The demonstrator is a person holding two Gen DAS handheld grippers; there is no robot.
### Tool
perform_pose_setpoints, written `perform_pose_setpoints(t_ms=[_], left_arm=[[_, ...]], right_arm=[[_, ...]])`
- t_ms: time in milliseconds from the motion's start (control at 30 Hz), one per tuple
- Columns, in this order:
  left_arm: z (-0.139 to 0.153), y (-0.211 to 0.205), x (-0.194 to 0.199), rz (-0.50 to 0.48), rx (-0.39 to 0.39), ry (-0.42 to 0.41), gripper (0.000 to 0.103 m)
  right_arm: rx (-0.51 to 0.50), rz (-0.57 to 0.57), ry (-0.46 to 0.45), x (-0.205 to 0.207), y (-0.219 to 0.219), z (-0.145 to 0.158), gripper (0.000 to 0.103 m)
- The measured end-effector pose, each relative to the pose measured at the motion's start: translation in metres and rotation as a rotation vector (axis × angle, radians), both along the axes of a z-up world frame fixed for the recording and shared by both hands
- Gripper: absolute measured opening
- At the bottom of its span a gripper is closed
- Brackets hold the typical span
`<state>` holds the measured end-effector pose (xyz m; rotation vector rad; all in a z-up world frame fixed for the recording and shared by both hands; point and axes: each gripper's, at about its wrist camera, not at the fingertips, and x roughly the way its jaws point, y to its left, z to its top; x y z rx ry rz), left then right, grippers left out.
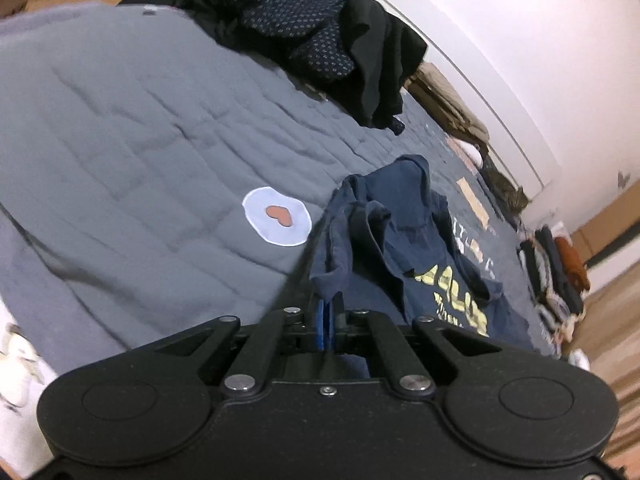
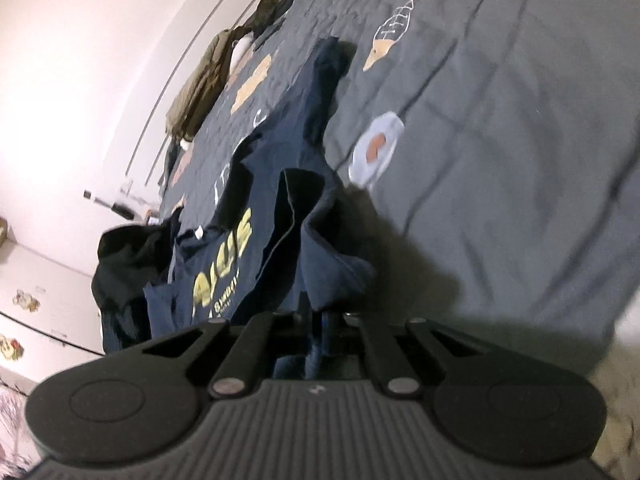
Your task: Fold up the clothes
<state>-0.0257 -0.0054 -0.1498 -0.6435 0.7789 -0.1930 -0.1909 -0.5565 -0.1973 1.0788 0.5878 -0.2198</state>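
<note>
Evidently each gripper pinches an edge of the navy T-shirt [image 1: 404,216] so the cloth can be lifted and spread over the bed [image 1: 120,120]: the left gripper [image 1: 327,312] has its jaws closed tight on a bunched fold, and the right gripper [image 2: 320,316] seems likewise clamped on fabric, though blur hides the contact. Crumpled, with yellow lettering half showing, the shirt trails away from both grippers onto the grey quilt, near a dark clothes pile [image 1: 320,40] farther off.
</note>
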Motion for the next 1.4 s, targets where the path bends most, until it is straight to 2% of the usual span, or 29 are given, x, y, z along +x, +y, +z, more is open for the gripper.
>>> perform_pose_setpoints(t_ms=[200,367,567,867,1000,1200,1267,1300,1333,1367,1400], left_arm=[[0.007,0.002,-0.015,-0.023,-0.013,-0.033,0.002],[0.014,0.007,-0.030,-0.043,-0.003,-0.059,0.002],[0.009,0.000,-0.034,-0.067,0.027,-0.051,0.002],[0.022,0.006,-0.039,-0.048,0.041,-0.056,0.002],[0.028,0.002,-0.042,-0.077,0.089,-0.052,0.002],[0.034,0.000,-0.051,-0.087,0.226,-0.038,0.004],[0.041,-0.001,-0.058,-0.067,0.316,-0.060,0.004],[0.045,-0.001,-0.061,-0.058,0.336,-0.074,0.004],[0.049,-0.001,-0.064,-0.056,0.330,-0.091,0.006],[0.053,-0.002,-0.067,-0.060,0.327,-0.110,0.008],[0.056,-0.011,-0.067,-0.081,0.333,-0.132,0.015]], right_arm=[[-0.004,-0.020,-0.003,-0.026,0.009,0.000,0.004],[-0.017,-0.018,-0.023,-0.025,0.011,0.003,0.004],[-0.050,-0.001,-0.056,-0.017,0.018,0.018,0.004],[-0.087,-0.011,-0.029,-0.038,0.021,0.028,0.004],[-0.145,0.039,0.030,-0.036,0.028,0.025,0.006],[-0.228,0.059,0.087,-0.026,0.039,0.030,0.009],[-0.248,0.071,0.099,-0.027,0.038,0.033,0.015],[-0.258,0.077,0.105,-0.028,0.038,0.034,0.021],[-0.268,0.083,0.112,-0.029,0.037,0.035,0.029],[-0.288,0.082,0.133,-0.030,0.036,0.037,0.032],[-0.315,0.083,0.126,-0.033,0.037,0.042,0.035]])
